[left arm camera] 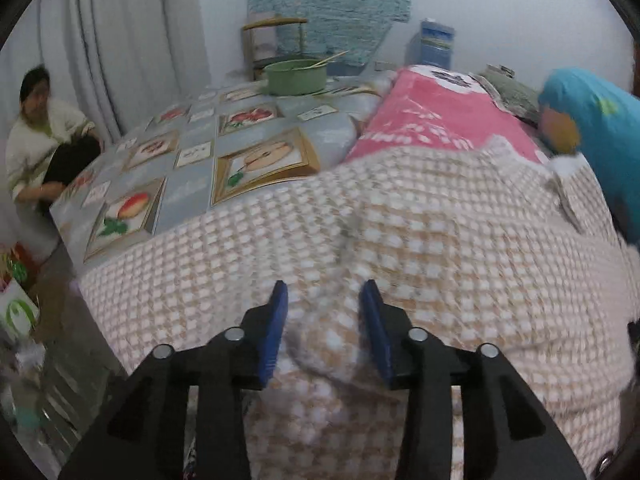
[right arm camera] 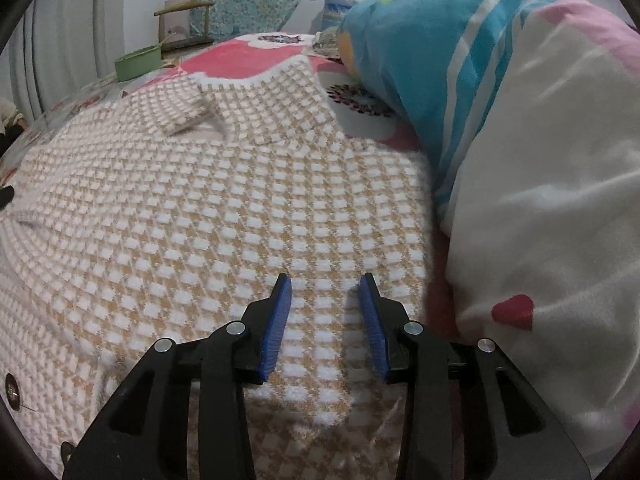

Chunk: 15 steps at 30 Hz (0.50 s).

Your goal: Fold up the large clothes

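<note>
A beige-and-white checked knit garment (right arm camera: 208, 208) is spread flat on the bed, beside a rolled blue-and-white quilt (right arm camera: 520, 120). Left tongs (left arm camera: 324, 300) are held spread over a raised fold, nothing pinched. Right tongs (right arm camera: 325, 292) are likewise spread above the cloth.

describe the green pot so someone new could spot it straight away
Look past the checked garment to the far end of the fruit-print cloth, near the wall. The green pot sits there beside a small rack. It is the only round green vessel, with a stick resting in it.
</note>
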Motion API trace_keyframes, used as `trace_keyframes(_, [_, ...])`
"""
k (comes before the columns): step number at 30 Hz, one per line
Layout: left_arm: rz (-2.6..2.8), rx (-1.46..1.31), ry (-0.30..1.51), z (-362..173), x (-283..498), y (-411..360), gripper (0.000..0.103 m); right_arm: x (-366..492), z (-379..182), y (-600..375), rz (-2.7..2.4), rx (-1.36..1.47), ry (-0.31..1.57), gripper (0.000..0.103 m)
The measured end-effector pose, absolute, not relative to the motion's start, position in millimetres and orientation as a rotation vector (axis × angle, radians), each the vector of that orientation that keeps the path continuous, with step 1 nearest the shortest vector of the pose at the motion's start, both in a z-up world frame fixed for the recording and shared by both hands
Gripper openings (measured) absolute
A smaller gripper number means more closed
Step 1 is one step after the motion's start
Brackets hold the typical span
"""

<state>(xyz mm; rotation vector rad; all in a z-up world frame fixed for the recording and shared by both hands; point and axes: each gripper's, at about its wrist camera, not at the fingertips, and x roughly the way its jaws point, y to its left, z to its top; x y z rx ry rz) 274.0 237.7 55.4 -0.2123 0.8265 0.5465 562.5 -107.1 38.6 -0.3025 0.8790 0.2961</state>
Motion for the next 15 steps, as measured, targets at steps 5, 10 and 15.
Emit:
trace_keyframes(5, [0.667, -0.245, 0.803, 67.1, 265.6, 244.6, 0.069, 568.6, 36.9, -115.0, 0.327, -0.248, 0.905, 0.036])
trace_keyframes(10, [0.565, -0.302, 0.655, 96.8, 256.5, 226.1, 0.033, 572.6, 32.2, -116.4, 0.338, -0.244, 0.900, 0.037])
trace_keyframes(15, [0.140, -0.339, 0.791, 86.8, 297.3, 177.0, 0.024, 569.9, 31.0, -129.3, 0.358, -0.197, 0.895, 0.037])
